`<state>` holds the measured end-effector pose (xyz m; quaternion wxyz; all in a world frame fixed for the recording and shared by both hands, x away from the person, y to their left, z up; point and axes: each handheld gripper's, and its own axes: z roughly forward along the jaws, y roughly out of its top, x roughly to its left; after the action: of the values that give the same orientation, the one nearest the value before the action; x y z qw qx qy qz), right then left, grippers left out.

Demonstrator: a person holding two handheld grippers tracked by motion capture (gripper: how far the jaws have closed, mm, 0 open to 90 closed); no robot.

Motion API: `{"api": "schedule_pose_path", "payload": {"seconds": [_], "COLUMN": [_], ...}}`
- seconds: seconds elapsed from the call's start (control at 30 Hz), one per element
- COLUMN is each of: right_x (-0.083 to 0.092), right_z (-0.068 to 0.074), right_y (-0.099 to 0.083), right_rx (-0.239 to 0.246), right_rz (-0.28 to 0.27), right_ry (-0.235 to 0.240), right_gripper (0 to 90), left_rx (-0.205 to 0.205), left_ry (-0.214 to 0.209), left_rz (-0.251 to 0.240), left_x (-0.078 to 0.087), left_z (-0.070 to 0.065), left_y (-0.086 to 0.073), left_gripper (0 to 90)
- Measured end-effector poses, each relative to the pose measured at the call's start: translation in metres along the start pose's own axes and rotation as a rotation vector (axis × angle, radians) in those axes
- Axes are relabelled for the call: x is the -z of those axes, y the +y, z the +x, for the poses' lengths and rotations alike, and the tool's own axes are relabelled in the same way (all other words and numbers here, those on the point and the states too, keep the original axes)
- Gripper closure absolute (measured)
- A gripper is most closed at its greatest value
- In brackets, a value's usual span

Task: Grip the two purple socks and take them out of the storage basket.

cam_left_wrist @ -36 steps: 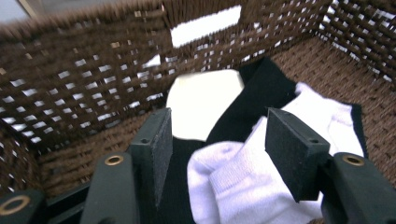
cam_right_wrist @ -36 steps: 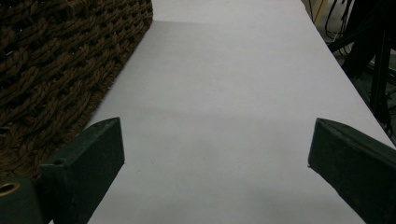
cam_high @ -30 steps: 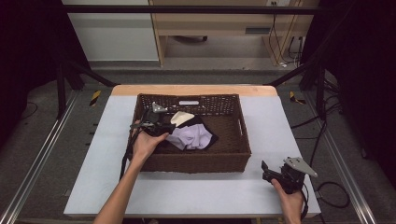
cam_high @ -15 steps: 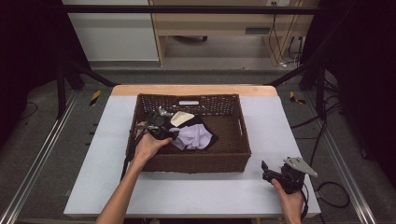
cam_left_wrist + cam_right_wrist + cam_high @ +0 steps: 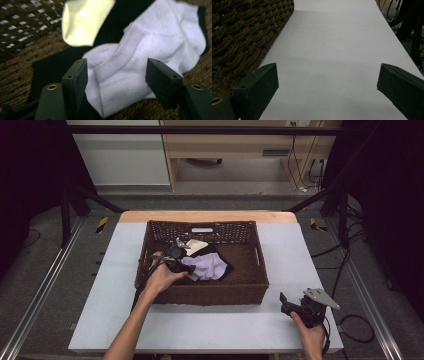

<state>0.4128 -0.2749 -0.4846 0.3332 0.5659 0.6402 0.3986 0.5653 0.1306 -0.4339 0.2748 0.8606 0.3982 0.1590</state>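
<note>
A: Item one, where do we log the white ribbed-cuff ankle sock (image 5: 140,57)?

B: Inside the brown woven wicker basket (image 5: 250,285), lying on a black cloth (image 5: 50,70), just beside a cream-coloured sock (image 5: 82,22).

A: And our left tongs (image 5: 116,75)?

B: Inside the basket, jaws wide and just now opening; the white sock lies between them, and the pads do not press on it.

A: Right tongs (image 5: 327,82)?

B: Released, jaws spread over the pale grey tabletop (image 5: 337,50), beside the basket's outer wall, grasping nothing.
</note>
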Motion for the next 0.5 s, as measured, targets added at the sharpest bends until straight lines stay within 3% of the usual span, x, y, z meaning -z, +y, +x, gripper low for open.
{"api": "schedule_pose_path", "payload": {"seconds": [0.17, 0.23, 0.37, 0.5], "right_x": [0.0001, 0.0001, 0.0000, -0.0001], "right_z": [0.0000, 0.0000, -0.0001, -0.0002], "right_y": [0.0000, 0.0000, 0.0001, 0.0001], "right_rx": [0.001, 0.000, -0.001, -0.006], "right_rz": [-0.001, -0.002, 0.001, 0.002], "right_ry": [0.000, 0.000, 0.002, 0.005], "right_gripper": [4.0, 4.0, 4.0, 4.0], "left_rx": [0.000, -0.004, 0.013, 0.007], "left_ry": [0.007, 0.018, -0.039, -0.074], "left_rz": [0.038, 0.068, 0.121, 0.141], "left_x": [-0.0039, -0.0043, -0.0057, -0.0048], "left_z": [0.0019, 0.0022, 0.0023, 0.0018], "left_y": [-0.0007, -0.0010, -0.0008, -0.0008], "left_gripper": [35.0, 43.1, 61.9, 79.4]}}
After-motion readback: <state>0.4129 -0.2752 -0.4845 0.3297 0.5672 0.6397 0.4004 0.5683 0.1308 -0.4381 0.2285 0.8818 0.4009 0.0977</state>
